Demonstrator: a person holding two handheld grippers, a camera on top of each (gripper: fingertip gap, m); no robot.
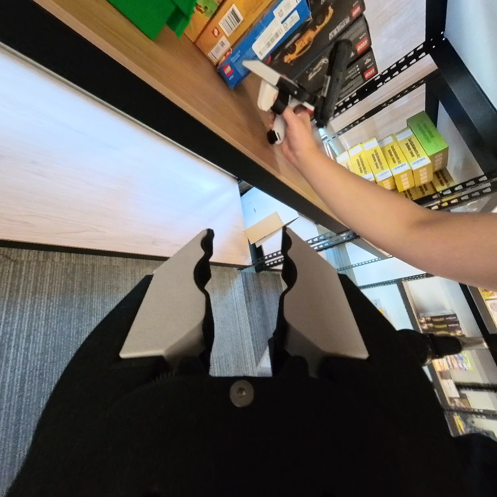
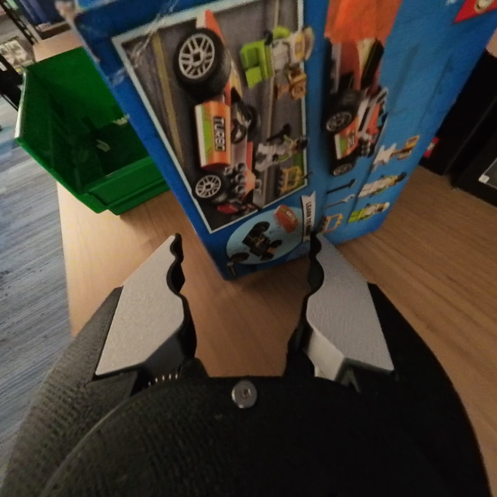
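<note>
**Tool status and surroundings**

My left tool (image 1: 246, 236) is spread, with nothing between its fingers. It hangs below the level of the worktop (image 1: 172, 78), pointing toward grey carpet (image 1: 67, 309) and a pale wood-grain panel (image 1: 94, 188). In this view I see a bare forearm (image 1: 376, 204) reaching up to the worktop, the hand (image 1: 294, 134) gripping the right tool (image 1: 259, 86) from behind. That tool sits just in front of a stack of boxes: a blue box (image 1: 258, 45), yellow boxes (image 1: 226, 24) and black boxes (image 1: 347, 40). A green bin (image 1: 153, 16) stands at the far end. Behind the arm, a black metal rack (image 1: 403, 67) carries yellow cartons (image 1: 390, 164).

My right tool (image 2: 244, 242) is also spread and holds nothing. It hovers low over the wooden worktop (image 2: 416, 269), aimed at the upright blue box (image 2: 242, 121) printed with toy vehicle pictures. The box corner lies just ahead of the fingertips and between their lines; the right fingertip appears at the box edge, but I cannot tell whether it touches. The green bin (image 2: 80, 139) stands left of the box, close beside it.
</note>
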